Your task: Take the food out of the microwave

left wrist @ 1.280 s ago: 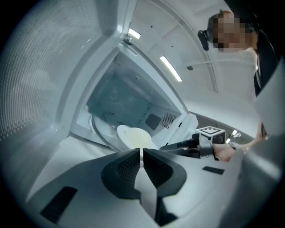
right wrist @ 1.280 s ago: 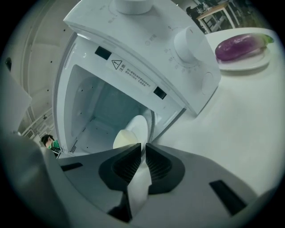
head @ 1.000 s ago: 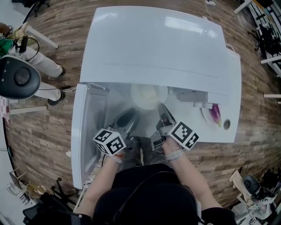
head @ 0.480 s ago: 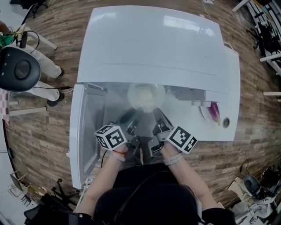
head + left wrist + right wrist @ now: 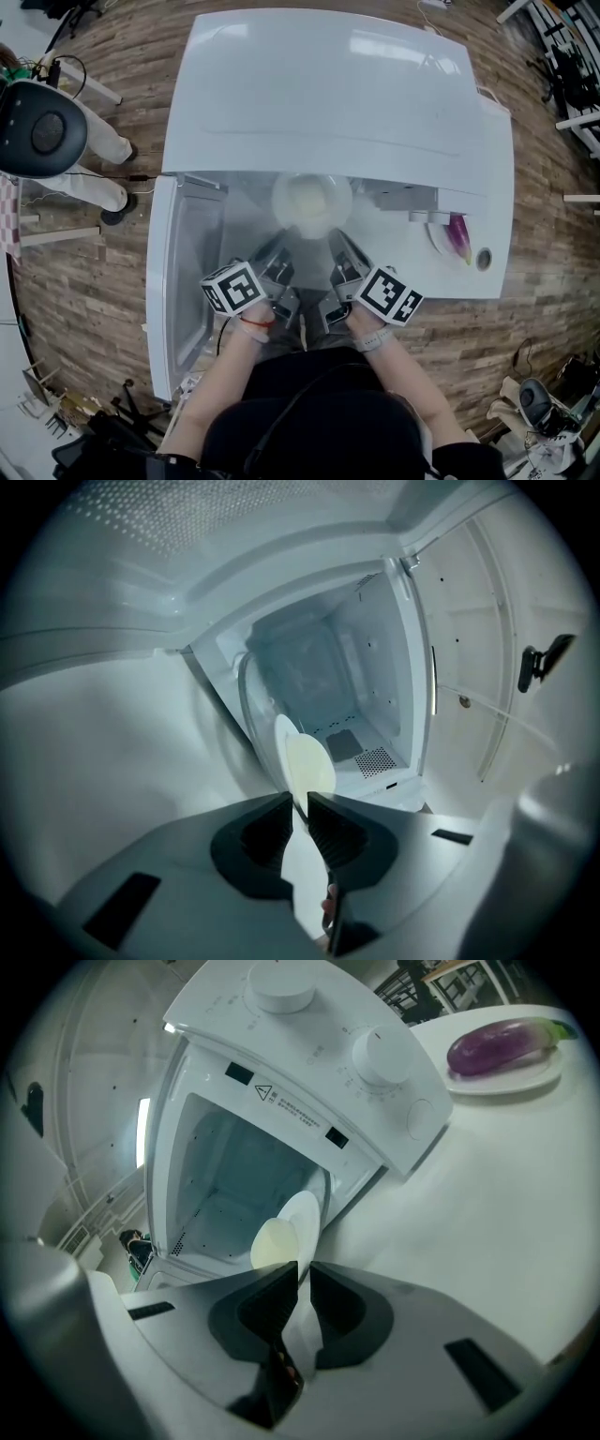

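A white plate with a pale yellow round of food sits at the mouth of the open microwave. My left gripper is at the plate's left rim and my right gripper at its right rim. In the left gripper view the plate stands edge-on, and the left gripper has just been closing, its jaws now pinching the rim. In the right gripper view the plate runs between the narrow jaws of the right gripper, which is shut on its rim.
The microwave door hangs open to the left. A purple eggplant lies on a small plate on the white table, right of the microwave's knobs. A person's legs and a dark round object are on the floor at far left.
The left gripper has rolled and its jaws have opened wide, then closed on the plate's left rim. The right gripper has kept its hold. The plate has barely shifted.
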The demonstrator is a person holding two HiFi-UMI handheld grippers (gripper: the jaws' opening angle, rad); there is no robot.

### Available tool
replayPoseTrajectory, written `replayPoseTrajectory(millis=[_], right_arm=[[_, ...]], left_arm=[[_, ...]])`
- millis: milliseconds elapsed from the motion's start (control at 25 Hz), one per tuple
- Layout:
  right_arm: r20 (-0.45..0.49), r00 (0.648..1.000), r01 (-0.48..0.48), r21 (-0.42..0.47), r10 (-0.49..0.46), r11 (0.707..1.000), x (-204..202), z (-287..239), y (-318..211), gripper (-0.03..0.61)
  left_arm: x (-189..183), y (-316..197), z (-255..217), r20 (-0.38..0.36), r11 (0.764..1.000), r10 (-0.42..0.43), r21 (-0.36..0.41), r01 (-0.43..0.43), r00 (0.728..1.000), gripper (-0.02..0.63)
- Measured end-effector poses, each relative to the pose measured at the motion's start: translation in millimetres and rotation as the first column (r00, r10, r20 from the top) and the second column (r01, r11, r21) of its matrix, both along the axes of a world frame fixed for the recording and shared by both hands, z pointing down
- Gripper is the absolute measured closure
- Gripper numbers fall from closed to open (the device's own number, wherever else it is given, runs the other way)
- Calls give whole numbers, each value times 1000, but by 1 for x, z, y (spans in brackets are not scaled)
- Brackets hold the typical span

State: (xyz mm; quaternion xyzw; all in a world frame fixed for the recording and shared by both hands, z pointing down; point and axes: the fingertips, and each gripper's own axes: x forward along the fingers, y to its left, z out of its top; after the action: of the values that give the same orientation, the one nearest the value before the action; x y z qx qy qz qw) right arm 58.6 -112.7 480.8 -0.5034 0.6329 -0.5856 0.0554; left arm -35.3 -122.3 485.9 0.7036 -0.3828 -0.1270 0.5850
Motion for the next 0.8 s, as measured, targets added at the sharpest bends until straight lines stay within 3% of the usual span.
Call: replayPoseTrajectory(millis=[120,240,360,480,800], right_arm=[[-6,1000,-10,24,10,1000,10,2,-6,511],[52,999,-2,26,0,1000,14,7,-17,463],[40,998,49,41,-50,998,13,7,-27,466],[10,996,94,44,-94,995,12,7,-31,511],[79,989,119,85,-126,989,8,3,-30,525]], left_arm=[[0,0,0,-12,1000,-9,-4,9,1000,558],[0,0,-2,-6,1000,-9,5,9,1000,558],[1,0,-3,3,1000,-9,15,9,1000,558],[1,0,-4,12,999,-17,28,17,1000,558],[-2,4,-4,56,996,-63,65,60,996,557]])
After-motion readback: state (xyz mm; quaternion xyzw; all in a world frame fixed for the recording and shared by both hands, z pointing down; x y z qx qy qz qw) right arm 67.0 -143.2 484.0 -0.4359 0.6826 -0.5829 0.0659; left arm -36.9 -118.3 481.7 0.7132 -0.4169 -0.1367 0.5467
